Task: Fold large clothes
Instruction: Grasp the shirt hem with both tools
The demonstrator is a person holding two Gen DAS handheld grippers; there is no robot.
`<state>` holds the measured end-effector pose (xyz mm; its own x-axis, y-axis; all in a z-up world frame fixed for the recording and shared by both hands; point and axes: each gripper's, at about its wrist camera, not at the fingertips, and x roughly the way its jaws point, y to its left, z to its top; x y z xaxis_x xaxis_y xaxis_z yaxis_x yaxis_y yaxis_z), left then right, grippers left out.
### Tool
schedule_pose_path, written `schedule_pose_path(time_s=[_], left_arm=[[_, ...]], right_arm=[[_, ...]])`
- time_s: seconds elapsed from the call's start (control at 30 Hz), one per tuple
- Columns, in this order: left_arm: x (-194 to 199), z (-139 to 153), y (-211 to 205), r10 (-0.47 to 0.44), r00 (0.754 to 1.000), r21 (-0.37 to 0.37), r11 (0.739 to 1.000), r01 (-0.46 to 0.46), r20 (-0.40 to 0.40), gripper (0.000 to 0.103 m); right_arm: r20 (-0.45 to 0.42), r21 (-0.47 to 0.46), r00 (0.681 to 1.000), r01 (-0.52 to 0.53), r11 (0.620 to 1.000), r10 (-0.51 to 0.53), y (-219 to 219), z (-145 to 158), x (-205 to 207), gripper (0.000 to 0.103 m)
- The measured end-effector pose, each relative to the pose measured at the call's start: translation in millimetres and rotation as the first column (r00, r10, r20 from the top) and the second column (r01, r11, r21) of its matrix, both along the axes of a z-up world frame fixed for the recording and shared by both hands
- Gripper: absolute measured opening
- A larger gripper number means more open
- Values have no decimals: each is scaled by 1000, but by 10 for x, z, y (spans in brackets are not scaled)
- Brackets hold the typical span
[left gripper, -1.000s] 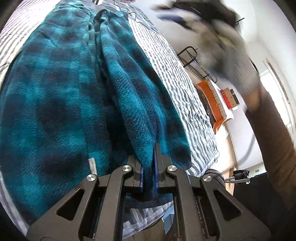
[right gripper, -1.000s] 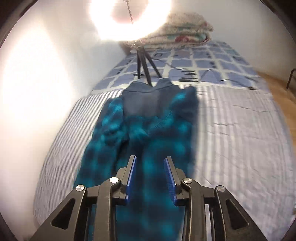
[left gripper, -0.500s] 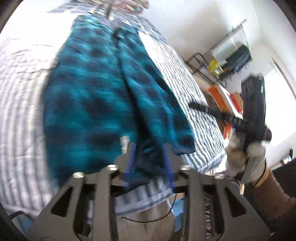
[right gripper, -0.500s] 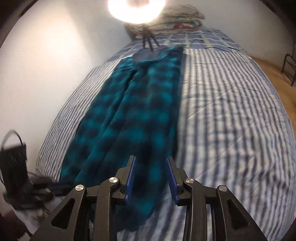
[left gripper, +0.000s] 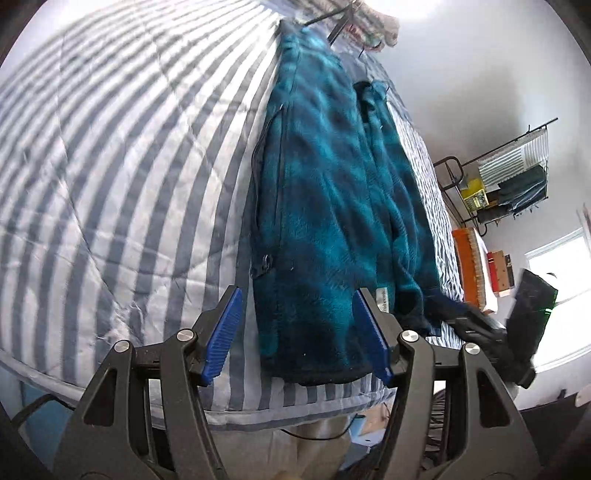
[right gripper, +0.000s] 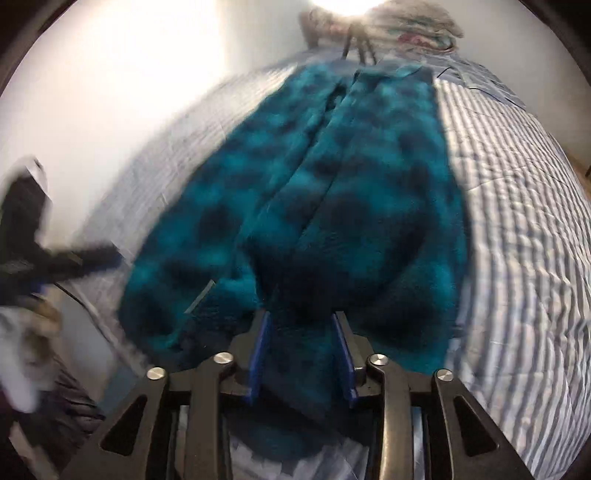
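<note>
At the near edge of the bed, the fleece hem that was clamped in the left claw 1 s ago has been let go. The blue pads now stand wide apart, with nothing between them; the claw hangs just above the near edge, and the hem is seen through the gap, not touched. From this it is judged that the lengthwise fold is finished, approx. in half, and that a new grip is being prepared for the next fold.

The right claw, which was empty and apart in the earlier views, has been brought down onto the near end of the teal fleece jacket. Fabric is seen bunched between its pads, which are partly closed, w/ a clear gap remaining. If the cloth is already pinched firmly cannot be told, bc. the view is blurred by motion.

The jacket lies along the bed from the near edge toward the far end, closer to the right-hand side in the left wrist view. A white label is visible at the hem, and a zip pull on the left side of the garment. At the far end a tripod and folded blankets are seen.
</note>
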<state>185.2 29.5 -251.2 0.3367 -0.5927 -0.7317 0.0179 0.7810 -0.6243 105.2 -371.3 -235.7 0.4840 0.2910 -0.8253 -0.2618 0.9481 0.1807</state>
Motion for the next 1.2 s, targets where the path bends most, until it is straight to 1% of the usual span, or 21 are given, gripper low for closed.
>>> schedule_pose_path(time_s=[0.03, 0.07, 0.13, 0.2, 0.3, 0.37, 0.43, 0.5, 0.53, 0.57, 0.6, 0.63, 0.7, 0.8, 0.9, 0.97, 1.0, 1.03, 1.07, 1.1, 1.2], left_arm=[[0, -59, 3, 4, 1000, -13, 1000, -4, -14, 63], [3, -121, 9, 11, 999, -33, 999, -12, -31, 63], [23, -229, 15, 13, 998, -97, 995, -20, -65, 63], [-16, -305, 25, 7, 996, -142, 990, -19, -87, 63], [-2, -337, -61, -26, 996, -168, 986, 11, -87, 62], [9, -353, -119, -41, 995, -176, 984, 25, -87, 53], [32, -381, -152, -40, 995, -174, 984, 23, -94, 29], [46, -377, -174, -42, 995, -177, 984, 25, -91, 16], [38, -358, -176, -40, 996, -172, 985, 25, -82, 14], [22, -324, -175, -36, 997, -165, 986, 24, -72, 13], [-6, -277, -167, -30, 998, -168, 986, 19, -62, 11], [-26, -212, -155, -21, 999, -178, 984, 12, -49, 11], [-62, -81, -89, 0, 1000, -186, 982, -4, -22, 10], [-116, 14, -76, -9, 1000, -148, 989, 11, 13, 10], [-64, -114, -160, -46, 999, -111, 993, 44, -17, 11], [-35, -177, -174, -43, 998, -115, 993, 39, -36, 14], [-26, -176, -154, -42, 998, -133, 990, 37, -37, 24], [-18, -175, -132, -37, 999, -151, 988, 31, -39, 44], [-3, -178, -107, -25, 999, -168, 986, 18, -41, 54], [0, -180, -76, -16, 999, -178, 984, 9, -39, 60], [43, -246, -117, -36, 998, -194, 981, 24, -58, 60]], right_arm=[[26, 0, 999, 23, 1000, -23, -103, 57, -39, 64], [51, 10, 997, 56, 998, -57, -247, 104, -95, 75], [29, 64, 993, 115, 991, -117, -529, 82, -109, 78], [-56, 152, 981, 190, 970, -184, -810, -42, -84, 78], [-150, 277, 963, 258, 926, -223, -1059, -252, -66, 78], [-194, 359, 954, 284, 889, -227, -1116, -374, -86, 78], [-227, 428, 951, 290, 856, -209, -1103, -471, -64, 75], [-240, 480, 954, 279, 832, -182, -1041, -535, -28, 72], [-246, 485, 954, 272, 831, -169, -976, -570, -19, 66], [-250, 486, 956, 260, 834, -152, -910, -594, -7, 55], [-261, 484, 959, 231, 844, -112, -804, -617, 24, 40], [-272, 465, 958, 215, 859, -93, -716, -628, 53, 17], [-227, 431, 970, 176, 885, -82, -655, -485, 37, 12], [-201, 409, 975, 175, 896, -98, -706, -323, -1, 11], [-228, 357, 970, 165, 920, -85, -669, -411, -18, 12], [-251, 327, 965, 161, 931, -79, -652, -475, -34, 28], [-241, 322, 967, 158, 934, -81, -648, -478, -59, 33], [-229, 325, 970, 159, 932, -86, -667, -461, -70, 42], [-217, 345, 972, 161, 925, -88, -703, -442, -87, 49], [-217, 369, 972, 164, 915, -86, -736, -439, -99, 53], [-243, 419, 967, 168, 892, -68, -781, -538, -17, 55]])
